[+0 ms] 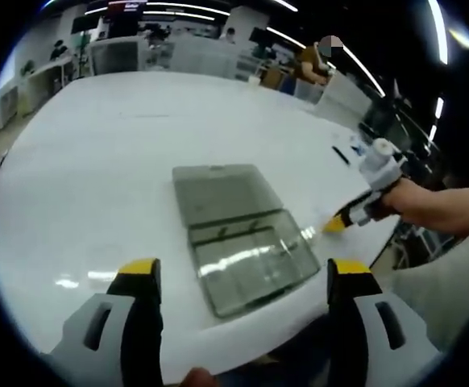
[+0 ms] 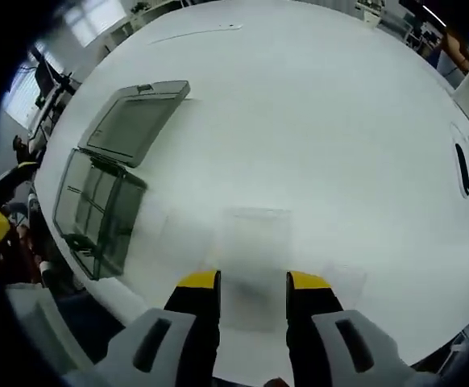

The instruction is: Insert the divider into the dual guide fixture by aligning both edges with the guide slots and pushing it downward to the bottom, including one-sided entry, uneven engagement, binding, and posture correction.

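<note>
While the right gripper (image 2: 252, 282) hangs low over the near edge of the white table (image 2: 315, 121), its yellow-tipped jaws stand a little apart on either side of a clear plastic divider (image 2: 255, 234) lying flat just ahead of them; whether they already touch it I cannot tell. Further clear sheets seem to lie beside it, too faint to count. Well to the left along the same edge sits the dual guide fixture, a clear plastic box (image 2: 97, 210) with its hinged lid (image 2: 136, 121) thrown open flat behind it.

In the left gripper view, the left gripper (image 1: 242, 278) is held wide open with nothing between its jaws, hovering short of that box (image 1: 251, 262) near the table's front edge.

The work looks to be at the pick-up stage, with the divider not yet in the slots. Next, the right jaws need to close squarely on the thin sheet, lift it on edge, and carry it over to the box.
</note>
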